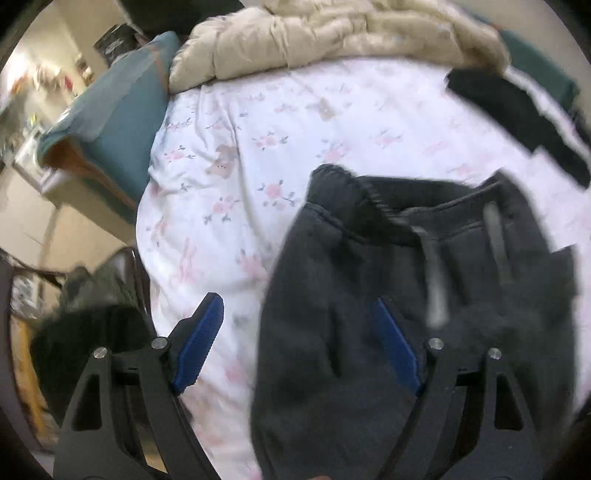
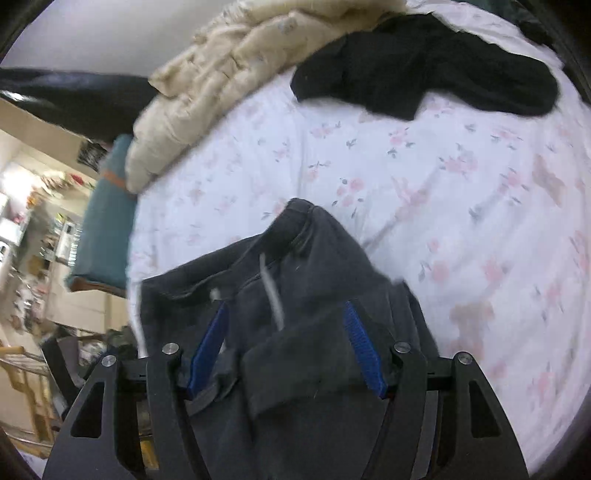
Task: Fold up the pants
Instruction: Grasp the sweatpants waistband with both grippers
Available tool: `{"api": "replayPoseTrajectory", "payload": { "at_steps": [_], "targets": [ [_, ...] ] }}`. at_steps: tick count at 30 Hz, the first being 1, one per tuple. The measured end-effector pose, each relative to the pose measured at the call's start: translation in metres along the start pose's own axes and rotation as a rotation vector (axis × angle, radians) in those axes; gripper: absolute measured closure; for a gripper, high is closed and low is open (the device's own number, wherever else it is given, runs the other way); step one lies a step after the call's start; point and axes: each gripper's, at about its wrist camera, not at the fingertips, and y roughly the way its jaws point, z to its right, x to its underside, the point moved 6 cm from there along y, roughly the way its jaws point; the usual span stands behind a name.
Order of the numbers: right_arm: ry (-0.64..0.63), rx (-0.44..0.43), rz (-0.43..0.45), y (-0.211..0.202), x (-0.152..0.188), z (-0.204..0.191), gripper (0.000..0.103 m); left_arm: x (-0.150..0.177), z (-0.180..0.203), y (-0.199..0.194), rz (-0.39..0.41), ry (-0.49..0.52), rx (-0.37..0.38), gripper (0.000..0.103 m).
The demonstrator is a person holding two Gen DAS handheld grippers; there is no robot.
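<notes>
- The left gripper, black-framed with ribbed blue pads, stands with its jaws spread wide; the left pad sits over the bedsheet, the right pad over dark cloth, and neither presses on anything, so the grip is released.
- The right gripper also has its jaws apart; dark cloth lies between and under its blue pads, but no pad can be seen pinching it.
- The dark grey fleece pants with an elastic waistband and a pale drawstring fill the lower right of the left wrist view, the waistband toward the middle of the frame.
- In the right wrist view the same pants fill the lower centre, a fold lying across the cloth between the fingers.
- They lie on a white bedsheet printed with pink flowers.
- A cream quilted blanket is bunched along the top of the frame.
- A black garment lies at the upper right, apart from the pants.
- A teal cushion sits at the upper left, beside the bed's edge.
</notes>
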Motion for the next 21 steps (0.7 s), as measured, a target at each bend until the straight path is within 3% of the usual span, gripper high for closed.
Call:
{"api": "replayPoseTrajectory", "payload": {
  "at_steps": [4, 8, 11, 14, 16, 17, 19, 21],
  "targets": [
    [-0.131, 0.057, -0.065, 0.051, -0.023, -0.001, 0.036, -0.001, -0.010, 0.056, -0.084, 0.037, -0.003, 0.023],
    [-0.288, 0.078, -0.140, 0.097, -0.020, -0.010, 0.036, -0.003, -0.056, 0.103, -0.062, 0.017, -0.086, 0.023],
    [-0.382, 0.197, -0.174, 0.125, -0.010, -0.006, 0.039, 0.003, -0.073, 0.128, -0.112, -0.057, 0.009, 0.021],
    [-0.391, 0.278, -0.186, 0.142, -0.010, 0.010, 0.049, 0.000, -0.073, 0.131, -0.099, -0.057, 0.042, 0.020],
    [-0.370, 0.303, -0.186, 0.147, -0.014, 0.020, 0.059, 0.001, -0.077, 0.133, -0.123, -0.084, 0.074, 0.017],
    [-0.359, 0.306, -0.190, 0.148, -0.015, 0.021, 0.059, 0.002, -0.079, 0.132, -0.141, -0.097, 0.089, 0.017],
    [-0.349, 0.280, -0.200, 0.142, -0.014, 0.015, 0.058, 0.010, -0.073, 0.126, -0.166, -0.021, 0.070, 0.017],
    [-0.344, 0.180, -0.196, 0.126, -0.016, -0.001, 0.069, 0.015, -0.061, 0.111, -0.126, 0.119, 0.014, 0.019]
  ]
}}
